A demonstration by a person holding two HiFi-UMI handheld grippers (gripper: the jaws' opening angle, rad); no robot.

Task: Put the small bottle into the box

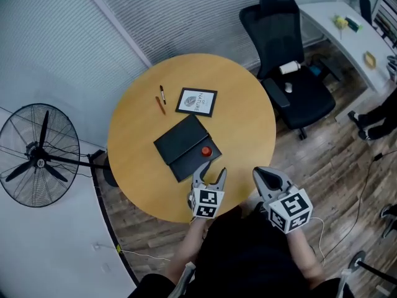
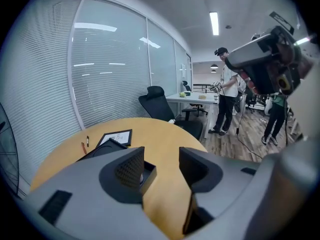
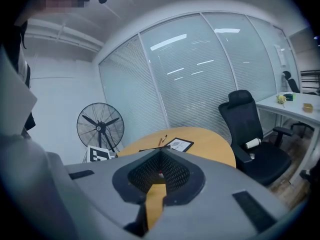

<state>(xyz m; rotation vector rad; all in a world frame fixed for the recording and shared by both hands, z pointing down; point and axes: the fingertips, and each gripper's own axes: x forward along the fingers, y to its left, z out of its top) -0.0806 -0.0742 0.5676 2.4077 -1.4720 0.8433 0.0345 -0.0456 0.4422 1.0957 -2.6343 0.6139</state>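
While my left gripper (image 1: 211, 173) holds its jaws spread wide over bare tabletop, my right gripper (image 1: 263, 176) at 3 o'clock has its jaws pressed together on nothing, just off the round yellow wooden table (image 1: 248, 129). At 12 o'clock of my left fingertips the small red-capped bottle (image 1: 206, 151) sits at the right end of the open flat black box (image 1: 180, 143). Only my left gripper view shows a standing person (image 2: 226, 94).

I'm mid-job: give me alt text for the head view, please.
Seen from above, a round wooden table holds an open black box with a small red-topped bottle at its right corner. The left gripper, open, hovers at the table's near edge; the right gripper, shut, is beside it off the table.
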